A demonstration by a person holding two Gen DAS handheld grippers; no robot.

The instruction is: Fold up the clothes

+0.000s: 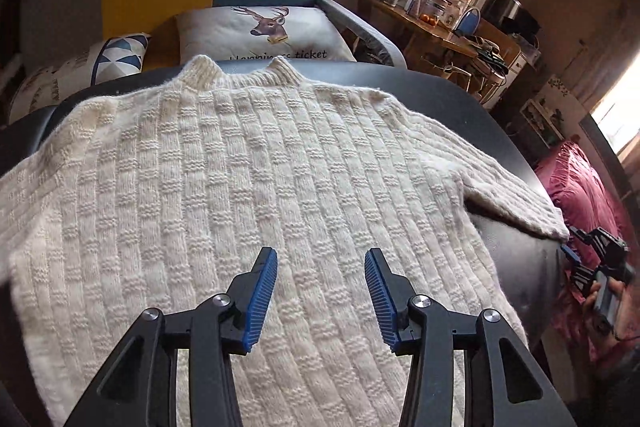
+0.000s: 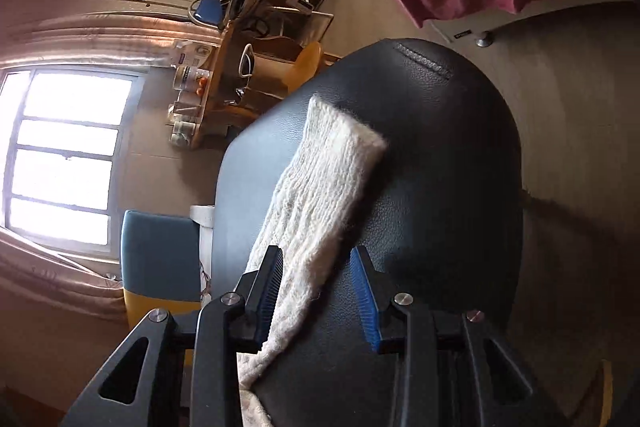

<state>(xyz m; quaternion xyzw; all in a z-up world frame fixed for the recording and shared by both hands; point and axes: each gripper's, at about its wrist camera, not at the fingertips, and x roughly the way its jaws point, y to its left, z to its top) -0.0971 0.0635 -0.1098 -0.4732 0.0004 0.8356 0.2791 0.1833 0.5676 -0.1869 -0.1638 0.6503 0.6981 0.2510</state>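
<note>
Sweater (image 1: pixel 248 163) flat on tabletop (image 1: pixel 460 95); sleeve (image 2: pixel 320 195) runs lengthwise between my right gripper (image 2: pixel 316 291) jaws, wide open, empty; left gripper (image 1: pixel 322 291) likewise, over hem.

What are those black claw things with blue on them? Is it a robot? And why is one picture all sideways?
No robot: a person holds one hand-held gripper in each hand, each with a camera. The left hand-held gripper looks over a cream knitted sweater spread flat on a dark padded table. The other picture comes from the right hand-held gripper, which is turned sideways, so the room looks tipped. It points along the sweater's sleeve. Both are open and hold nothing.
</note>
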